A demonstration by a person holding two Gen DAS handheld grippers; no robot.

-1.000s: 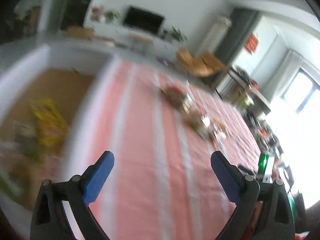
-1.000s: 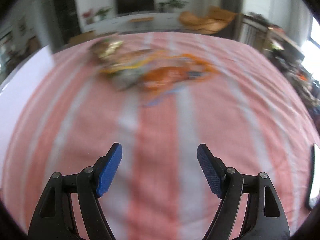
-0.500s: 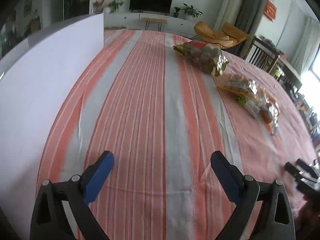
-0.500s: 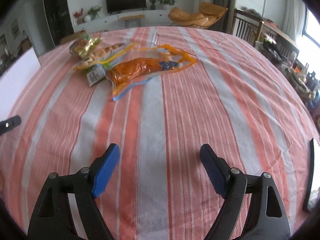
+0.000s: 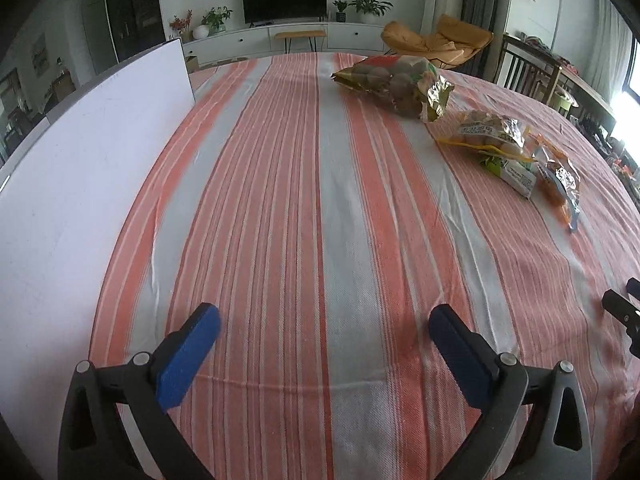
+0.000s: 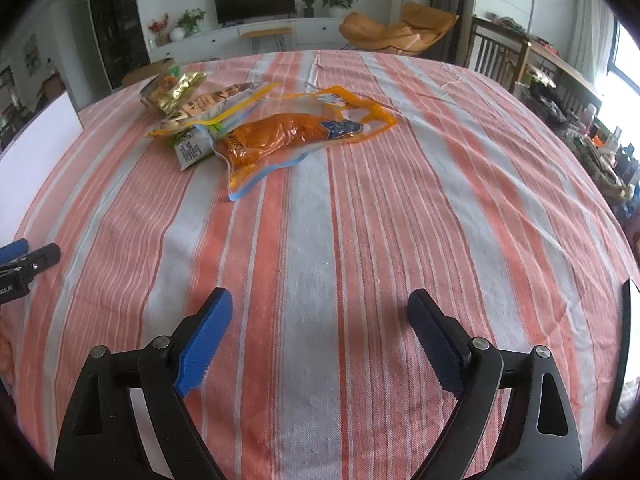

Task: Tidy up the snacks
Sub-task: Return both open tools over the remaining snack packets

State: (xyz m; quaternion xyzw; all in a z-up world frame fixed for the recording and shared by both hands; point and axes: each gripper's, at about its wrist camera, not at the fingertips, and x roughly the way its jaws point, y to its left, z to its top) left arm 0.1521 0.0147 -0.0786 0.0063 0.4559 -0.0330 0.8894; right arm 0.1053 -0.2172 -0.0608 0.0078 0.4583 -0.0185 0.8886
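The left claw point(image 5: 325, 322) hangs over the table's orange-and-white striped cloth point(image 5: 304, 208), jaws opening wide with nothing between them. The right claw point(image 6: 320, 312) does likewise, also empty. Beyond both, well apart from them, lies a cluster of snacks: a clear orange plastic snack pouch point(image 6: 288, 136), with a gold foil bag of brown round snacks point(image 5: 394, 82) farther back. A white flat board point(image 5: 72, 168) stands at the cloth's left edge.
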